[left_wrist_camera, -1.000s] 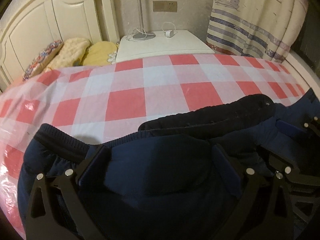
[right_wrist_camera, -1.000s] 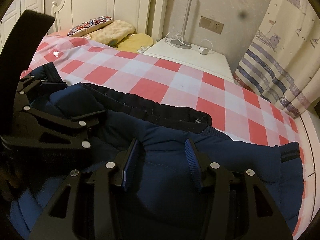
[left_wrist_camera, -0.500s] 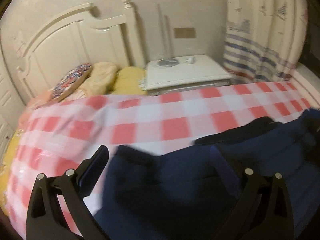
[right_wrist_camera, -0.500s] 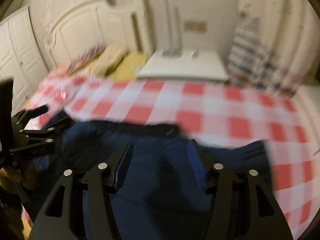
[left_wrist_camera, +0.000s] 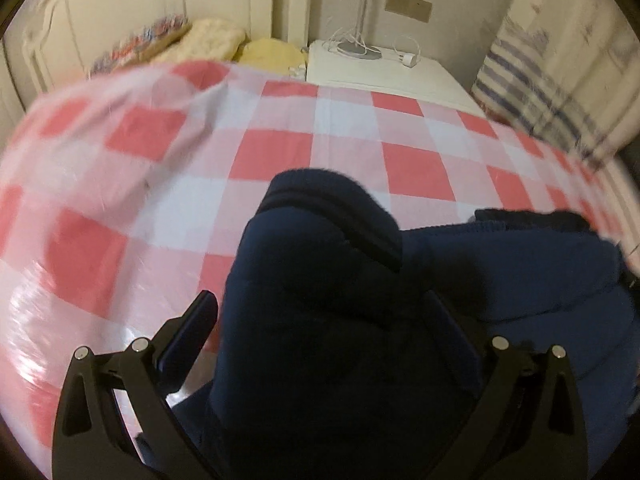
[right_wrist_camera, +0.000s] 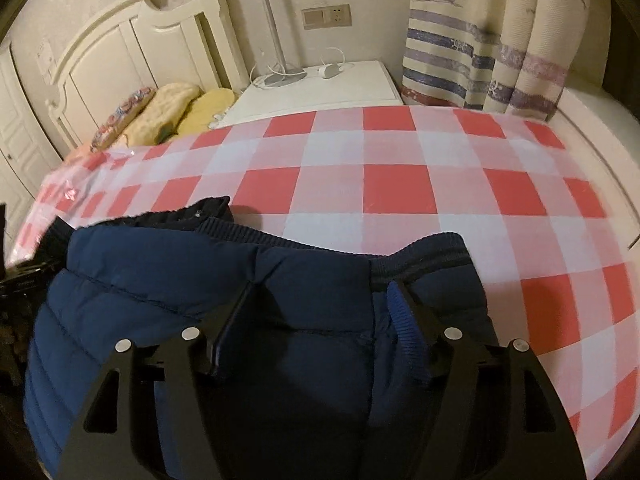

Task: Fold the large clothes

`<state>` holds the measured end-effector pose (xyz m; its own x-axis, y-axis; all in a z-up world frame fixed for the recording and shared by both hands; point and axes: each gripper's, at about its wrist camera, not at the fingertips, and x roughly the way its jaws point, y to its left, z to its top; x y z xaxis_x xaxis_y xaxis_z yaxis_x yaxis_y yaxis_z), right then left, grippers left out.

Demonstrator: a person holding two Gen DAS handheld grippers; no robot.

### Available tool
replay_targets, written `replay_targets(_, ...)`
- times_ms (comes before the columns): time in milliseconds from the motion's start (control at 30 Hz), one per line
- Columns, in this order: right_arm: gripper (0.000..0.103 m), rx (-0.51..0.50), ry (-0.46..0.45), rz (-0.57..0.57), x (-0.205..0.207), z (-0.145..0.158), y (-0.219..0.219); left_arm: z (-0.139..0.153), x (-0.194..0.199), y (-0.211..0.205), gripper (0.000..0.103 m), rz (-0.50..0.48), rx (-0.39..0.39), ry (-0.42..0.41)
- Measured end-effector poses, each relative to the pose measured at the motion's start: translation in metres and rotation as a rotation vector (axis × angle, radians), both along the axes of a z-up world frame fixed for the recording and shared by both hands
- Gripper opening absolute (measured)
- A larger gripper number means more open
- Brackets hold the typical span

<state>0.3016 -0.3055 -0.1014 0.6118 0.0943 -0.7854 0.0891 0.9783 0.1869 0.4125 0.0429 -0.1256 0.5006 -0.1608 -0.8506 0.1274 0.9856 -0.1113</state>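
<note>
A dark navy padded jacket (left_wrist_camera: 500, 280) lies on the red and white checked sheet (left_wrist_camera: 412, 168). In the left wrist view a folded sleeve end with a ribbed cuff (left_wrist_camera: 332, 196) points away from me. My left gripper (left_wrist_camera: 322, 320) hangs over it, open wide; its left pad (left_wrist_camera: 192, 332) is over bare sheet. In the right wrist view the jacket (right_wrist_camera: 160, 280) fills the lower left, with a ribbed cuff (right_wrist_camera: 432, 256) at its right. My right gripper (right_wrist_camera: 316, 316) is above the fabric, its jaws opening, cloth under and between them without being pinched.
A white bedside table (right_wrist_camera: 340, 92) with a lamp base and a charger stands behind the bed. Pillows (right_wrist_camera: 176, 108) lean against the cream headboard (right_wrist_camera: 132, 52). A striped curtain (right_wrist_camera: 480, 40) hangs at the right. Bare sheet (right_wrist_camera: 400, 188) stretches beyond the jacket.
Both grippers have drawn apart over the jacket. The left one now shows the sleeve cuff ahead of it. The right gripper's jaws have widened, and the left gripper has slid to its view's edge.
</note>
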Motion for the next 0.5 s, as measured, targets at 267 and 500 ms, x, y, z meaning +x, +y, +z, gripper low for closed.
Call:
replay_targets(267, 0.07, 0.04, -0.018, -0.006, 0.0, -0.003, -0.004, 0.005, -0.005, 0.005, 0.101, 0.086, 0.026, -0.061)
replay_targets(500, 0.071, -0.071, 0.036, -0.028, 0.0, 0.01, 0.008, 0.06, -0.05, -0.015, 0.1, 0.152, 0.248, -0.295)
